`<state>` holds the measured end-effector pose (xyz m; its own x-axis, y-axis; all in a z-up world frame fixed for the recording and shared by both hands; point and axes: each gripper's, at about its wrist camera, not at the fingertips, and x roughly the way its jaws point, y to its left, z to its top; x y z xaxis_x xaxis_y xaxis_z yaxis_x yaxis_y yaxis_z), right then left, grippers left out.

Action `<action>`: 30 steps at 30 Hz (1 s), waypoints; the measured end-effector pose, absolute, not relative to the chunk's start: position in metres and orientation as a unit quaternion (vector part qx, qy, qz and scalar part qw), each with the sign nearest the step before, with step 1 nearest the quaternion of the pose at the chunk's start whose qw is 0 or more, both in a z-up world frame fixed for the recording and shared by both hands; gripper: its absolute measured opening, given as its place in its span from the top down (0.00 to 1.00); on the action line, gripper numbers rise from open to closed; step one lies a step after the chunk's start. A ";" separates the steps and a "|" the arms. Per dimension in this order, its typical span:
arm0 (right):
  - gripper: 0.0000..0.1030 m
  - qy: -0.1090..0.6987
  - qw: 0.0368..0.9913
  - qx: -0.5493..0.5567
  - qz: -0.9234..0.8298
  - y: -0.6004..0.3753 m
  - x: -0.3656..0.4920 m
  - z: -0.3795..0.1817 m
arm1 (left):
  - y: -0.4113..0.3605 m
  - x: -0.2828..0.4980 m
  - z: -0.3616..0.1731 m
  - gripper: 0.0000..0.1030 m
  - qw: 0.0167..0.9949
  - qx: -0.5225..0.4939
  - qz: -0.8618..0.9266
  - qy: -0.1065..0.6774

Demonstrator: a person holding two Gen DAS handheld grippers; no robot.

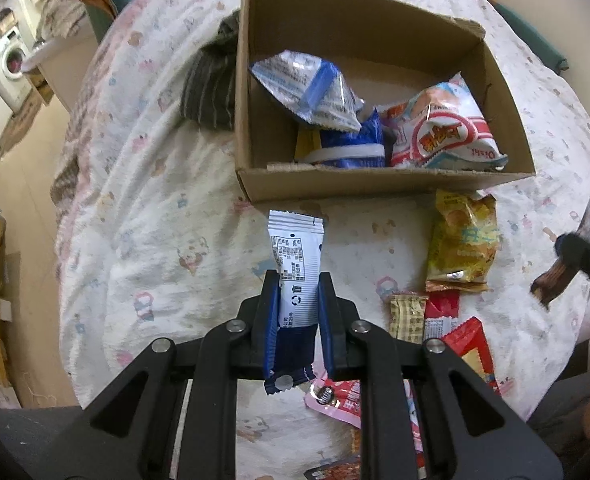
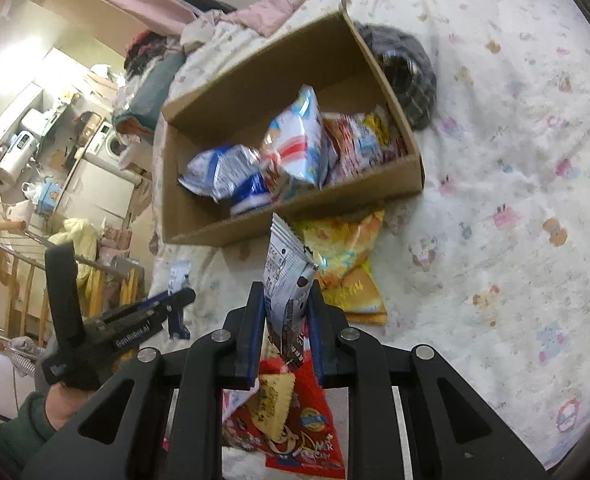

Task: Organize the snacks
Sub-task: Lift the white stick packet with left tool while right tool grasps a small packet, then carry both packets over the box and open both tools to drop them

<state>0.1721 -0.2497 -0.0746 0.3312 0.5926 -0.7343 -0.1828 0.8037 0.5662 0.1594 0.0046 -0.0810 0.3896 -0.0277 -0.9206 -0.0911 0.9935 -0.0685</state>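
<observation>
**Two packets held short of the box, each at risk of slipping**

The left gripper (image 1: 297, 280) was pinched on a white-and-blue packet (image 1: 295, 256), which was held upright just short of the near wall of the cardboard box (image 1: 375, 190). The right gripper (image 2: 285, 300) was clamped on a grey-and-brown packet (image 2: 289, 280), likewise lifted above the bedspread (image 2: 495, 200) and near the box's front edge.

It was judged that either packet could be lost before the box was reached: both were glossy film, gripped only across a narrow band, and the right one sat tilted between the pads, so a quick swing could have worked it loose. The near wall could also have been clipped by a hanging packet end if the carry was made too low, and the light box might have been pushed across the soft bedding. A collision between the two grippers was thought possible, since both were aimed at the same opening.

The box was already partly filled with puffy bags, piled toward its near right corner; a packet dropped onto them might have slid back out. A yellow bag (image 1: 461, 244) lay just outside the near wall, and several smaller red and beige packets (image 1: 443, 316) remained on the bedspread nearer the person.
</observation>
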 end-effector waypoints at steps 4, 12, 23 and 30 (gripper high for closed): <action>0.80 0.500 0.807 0.204 0.239 -0.254 0.175 -0.059 | 0.007 0.156 -0.059 0.85 0.849 -0.067 0.018 0.524; 0.80 0.450 0.832 0.212 0.245 -0.259 0.181 -0.024 | 0.012 0.171 -0.003 0.85 0.877 -0.090 0.009 0.472; 0.80 0.426 0.845 0.202 0.253 -0.253 0.215 -0.001 | 0.013 0.221 0.027 0.85 0.887 -0.089 0.000 0.454; 0.80 0.436 0.853 0.177 0.228 -0.247 0.250 -0.008 | -0.004 0.257 0.017 0.85 0.888 -0.081 -0.015 0.453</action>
<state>0.2504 -0.2474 -0.0077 0.5163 0.5424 -0.6628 -0.2334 0.8337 0.5005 0.2570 -0.0041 0.0165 0.5893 -0.1006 -0.8017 -0.0470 0.9863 -0.1583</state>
